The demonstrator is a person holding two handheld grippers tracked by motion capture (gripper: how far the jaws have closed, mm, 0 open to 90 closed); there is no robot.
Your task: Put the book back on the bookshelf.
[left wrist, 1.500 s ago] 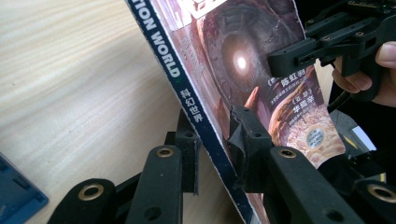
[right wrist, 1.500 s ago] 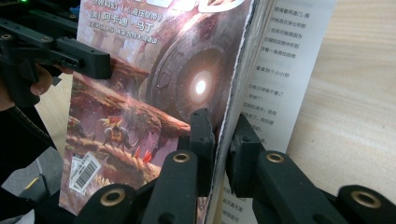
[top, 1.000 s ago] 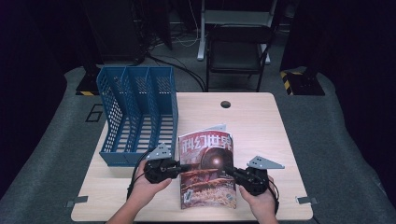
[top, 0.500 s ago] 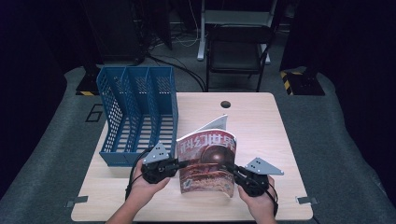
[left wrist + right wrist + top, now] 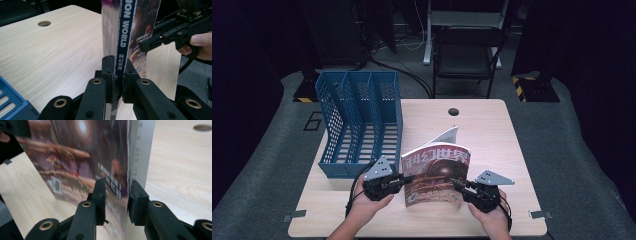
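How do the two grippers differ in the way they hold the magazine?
The left gripper is clamped tight on the magazine at its spine, while the right gripper has just been opening, its jaws standing apart around the magazine's open edge. Both sit low, at opposite sides, with the magazine standing upright on the table.

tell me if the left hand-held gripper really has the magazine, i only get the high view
observer: Yes. In the left gripper view the left hand-held gripper is shut on the magazine, its jaws pressed on both sides of the spine.
operator: and the right one, gripping too
observer: No. In the right gripper view the right hand-held gripper has just been opening. The magazine's free edge sits between its jaws, with a gap showing on one side.
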